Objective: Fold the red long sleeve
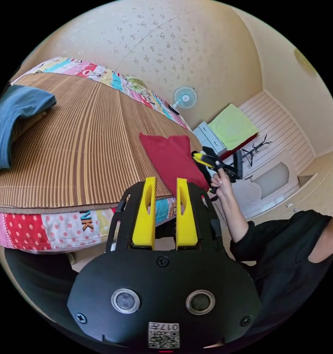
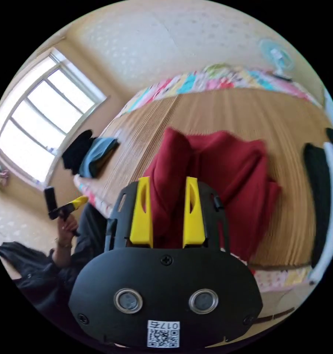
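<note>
The red long sleeve [image 1: 172, 158] lies folded on the striped brown mat [image 1: 81, 147], near the bed's edge. In the right gripper view a thick ridge of the red long sleeve [image 2: 225, 166] runs up between my right gripper's [image 2: 167, 180] yellow jaws, which are shut on it. The left gripper view catches that right gripper [image 1: 207, 160] in a hand at the garment's far edge. My left gripper [image 1: 165, 181] hangs off the bed's side, open, with nothing between its jaws. In the right gripper view the left gripper [image 2: 76, 202] is held in a hand off to the left.
A blue garment [image 1: 11, 121] lies at the mat's far corner, next to a black one [image 2: 76, 151]. Dark and white clothes [image 2: 317, 166] lie along the mat's other side. A patchwork quilt [image 1: 44, 228] hangs below the mat. A fan [image 1: 184, 97], drawers [image 1: 210, 136] and a window [image 2: 44, 114] ring the bed.
</note>
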